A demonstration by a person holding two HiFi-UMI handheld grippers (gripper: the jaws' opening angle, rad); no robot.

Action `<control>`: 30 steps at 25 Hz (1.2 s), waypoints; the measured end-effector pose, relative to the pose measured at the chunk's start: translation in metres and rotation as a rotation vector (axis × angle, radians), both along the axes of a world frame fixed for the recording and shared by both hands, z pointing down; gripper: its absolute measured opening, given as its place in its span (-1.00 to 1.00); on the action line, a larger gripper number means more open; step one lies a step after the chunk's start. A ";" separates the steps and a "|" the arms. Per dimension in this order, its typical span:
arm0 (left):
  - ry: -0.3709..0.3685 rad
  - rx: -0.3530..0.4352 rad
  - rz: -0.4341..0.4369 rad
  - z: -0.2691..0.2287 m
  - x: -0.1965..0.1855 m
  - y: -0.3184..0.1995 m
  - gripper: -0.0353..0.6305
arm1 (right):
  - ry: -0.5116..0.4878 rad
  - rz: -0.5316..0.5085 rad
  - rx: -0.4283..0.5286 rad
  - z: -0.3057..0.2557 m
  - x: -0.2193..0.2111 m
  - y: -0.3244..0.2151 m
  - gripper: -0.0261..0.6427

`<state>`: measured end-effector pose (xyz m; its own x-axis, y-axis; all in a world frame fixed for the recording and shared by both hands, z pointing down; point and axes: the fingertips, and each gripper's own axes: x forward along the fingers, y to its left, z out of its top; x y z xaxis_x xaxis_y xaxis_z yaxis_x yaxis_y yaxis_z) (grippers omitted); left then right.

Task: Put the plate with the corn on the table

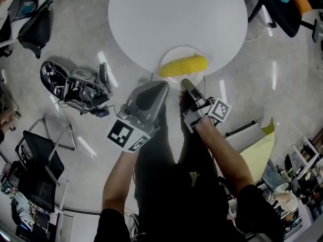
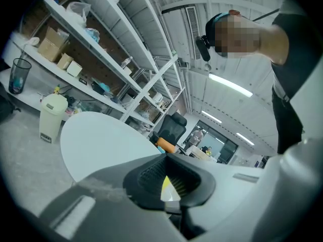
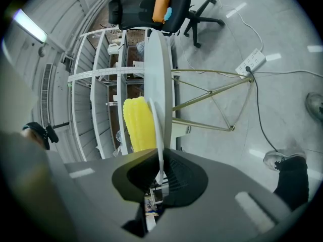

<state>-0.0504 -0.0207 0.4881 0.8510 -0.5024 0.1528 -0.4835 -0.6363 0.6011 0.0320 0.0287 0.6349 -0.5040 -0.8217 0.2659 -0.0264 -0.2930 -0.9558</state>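
Observation:
A white plate (image 1: pixel 173 81) carrying a yellow corn cob (image 1: pixel 184 65) sits at the near edge of the round white table (image 1: pixel 176 19), partly past the edge. My right gripper (image 1: pixel 187 83) is shut on the plate's near rim. In the right gripper view the plate (image 3: pixel 157 145) shows edge-on between the jaws, with the corn (image 3: pixel 137 125) on one side and the table top (image 3: pixel 164 69) close on the other. Whether plate and table touch I cannot tell. My left gripper (image 1: pixel 160 86) hovers just left of the plate, shut and empty. A sliver of corn (image 2: pixel 165 184) shows past its jaws (image 2: pixel 169 188).
A wheeled device (image 1: pixel 75 84) with cables lies on the floor to the left, and a black chair (image 1: pixel 35 170) stands nearer. An office chair (image 1: pixel 287 4) is behind the table at right. A box with a yellow liner (image 1: pixel 257 142) is at my right. Shelving (image 2: pixel 101 59) lines the wall.

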 end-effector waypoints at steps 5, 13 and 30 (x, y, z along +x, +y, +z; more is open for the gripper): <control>0.010 -0.001 0.007 0.001 0.005 0.000 -0.88 | 0.001 0.012 0.009 0.000 0.001 -0.001 -0.83; 0.008 -0.015 0.018 0.008 0.008 0.003 -0.88 | 0.005 0.020 0.019 0.001 -0.002 -0.001 -0.83; 0.007 -0.023 0.025 0.009 0.021 -0.001 -0.88 | 0.000 0.040 -0.007 0.001 0.002 -0.001 -0.82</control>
<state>-0.0290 -0.0214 0.4976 0.8642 -0.4777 0.1580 -0.4636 -0.6339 0.6191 0.0341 0.0282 0.6359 -0.4711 -0.8393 0.2714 -0.0147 -0.3002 -0.9538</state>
